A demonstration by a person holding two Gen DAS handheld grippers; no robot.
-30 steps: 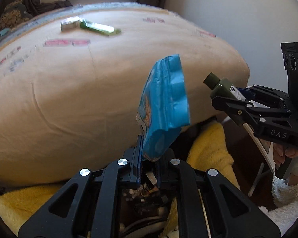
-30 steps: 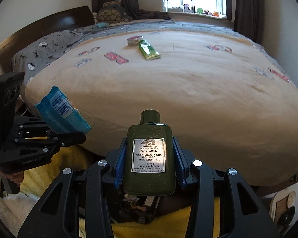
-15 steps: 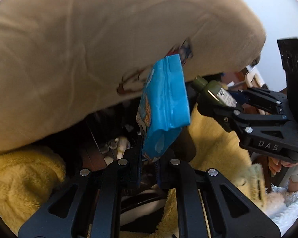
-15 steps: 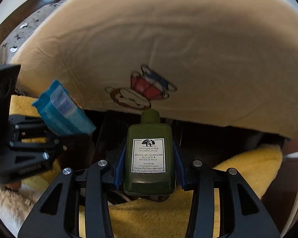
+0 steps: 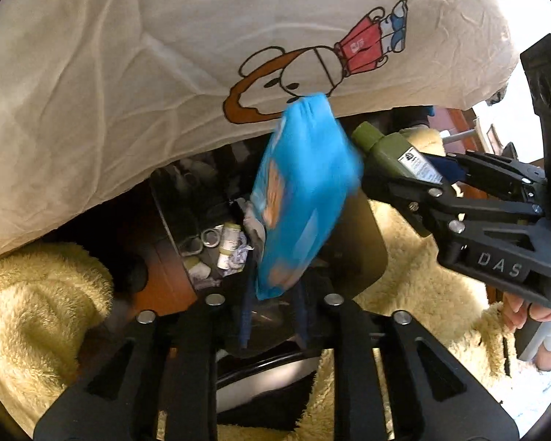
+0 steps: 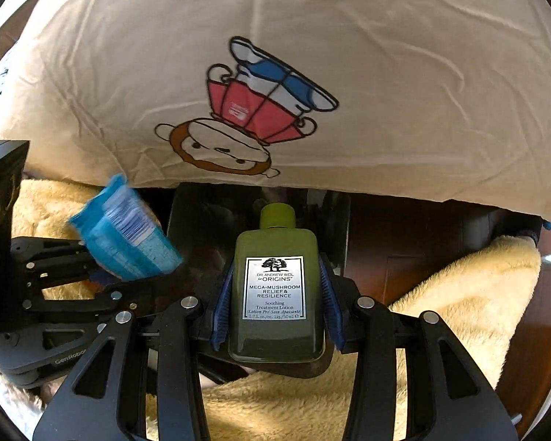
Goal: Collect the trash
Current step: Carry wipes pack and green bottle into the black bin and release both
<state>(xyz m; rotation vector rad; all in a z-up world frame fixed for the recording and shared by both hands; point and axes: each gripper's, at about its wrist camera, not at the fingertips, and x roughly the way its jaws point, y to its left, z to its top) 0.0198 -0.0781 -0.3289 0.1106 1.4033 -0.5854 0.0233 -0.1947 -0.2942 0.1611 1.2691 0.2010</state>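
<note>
Bedspread [image 6: 312,36] overhang fills top; dark bin [image 5: 363,242] at centre below. Left gripper [image 5: 273,316] jaws spread, blue packet [image 5: 301,198] dropping. Right gripper [image 6: 275,316] clamps green bottle [image 6: 275,286], not binned yet.

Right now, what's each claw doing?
Left claw: open, the blue packet slipping out.
Right claw: closed, holding the green bottle.

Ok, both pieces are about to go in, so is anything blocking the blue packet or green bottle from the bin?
Nothing visible blocks them. The blue packet at the left gripper and the green bottle in the right gripper are over the open bin; the bedsheet overhangs only its far side.
</note>
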